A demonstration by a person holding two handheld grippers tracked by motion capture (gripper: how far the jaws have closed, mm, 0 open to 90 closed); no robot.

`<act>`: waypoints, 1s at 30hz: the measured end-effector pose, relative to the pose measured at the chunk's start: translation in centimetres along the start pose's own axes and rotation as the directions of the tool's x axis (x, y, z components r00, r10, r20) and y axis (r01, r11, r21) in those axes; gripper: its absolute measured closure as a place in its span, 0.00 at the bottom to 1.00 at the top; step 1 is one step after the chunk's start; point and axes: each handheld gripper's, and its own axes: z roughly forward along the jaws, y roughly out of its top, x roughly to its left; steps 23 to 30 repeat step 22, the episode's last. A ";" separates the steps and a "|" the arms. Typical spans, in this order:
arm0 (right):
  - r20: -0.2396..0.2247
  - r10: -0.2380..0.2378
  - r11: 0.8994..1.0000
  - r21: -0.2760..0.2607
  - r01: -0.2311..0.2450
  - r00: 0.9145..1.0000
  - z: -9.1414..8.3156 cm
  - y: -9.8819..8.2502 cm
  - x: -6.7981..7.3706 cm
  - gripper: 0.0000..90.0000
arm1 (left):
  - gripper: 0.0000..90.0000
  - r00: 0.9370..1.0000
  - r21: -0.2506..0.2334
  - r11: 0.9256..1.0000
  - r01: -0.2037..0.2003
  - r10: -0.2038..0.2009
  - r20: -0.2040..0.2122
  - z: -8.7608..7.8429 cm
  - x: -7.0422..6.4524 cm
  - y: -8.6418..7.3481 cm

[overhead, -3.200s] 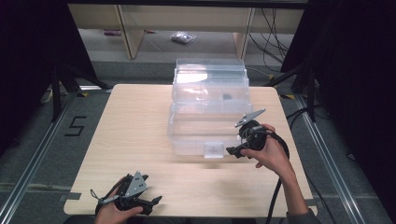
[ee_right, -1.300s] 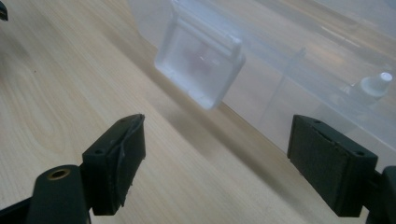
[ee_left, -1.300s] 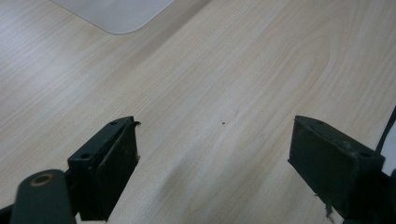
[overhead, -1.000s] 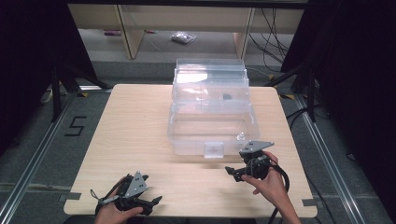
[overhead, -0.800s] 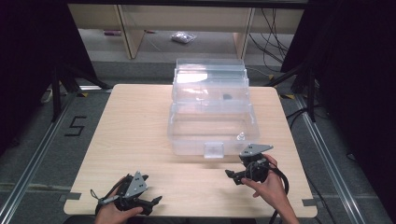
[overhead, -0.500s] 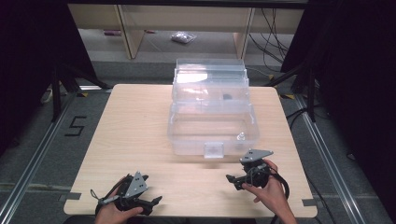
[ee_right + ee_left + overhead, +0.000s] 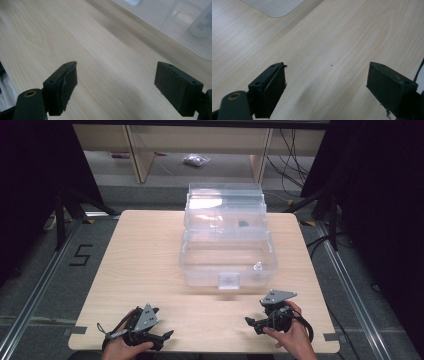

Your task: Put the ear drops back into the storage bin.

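The clear plastic storage box (image 7: 227,247) is standing open at the table's centre, a small white bottle (image 7: 258,267) sitting inside toward 4 o'clock. The left gripper (image 7: 150,337), at 7 o'clock, and the right gripper (image 7: 260,322), at 5 o'clock, are resting empty with jaws wide apart. The work is probably finishing.

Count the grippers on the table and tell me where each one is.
2. The left gripper sits at the near left edge of the table, jaws open. The right gripper is at the near right, in front of the clear plastic box, jaws open.
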 end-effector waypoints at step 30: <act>-0.003 0.031 0.999 0.019 -0.031 1.000 0.1 -1.2 0.1 0.20 | 0.17 1.000 0.004 1.000 -0.004 0.004 -0.001 0.1 0.0 0.0</act>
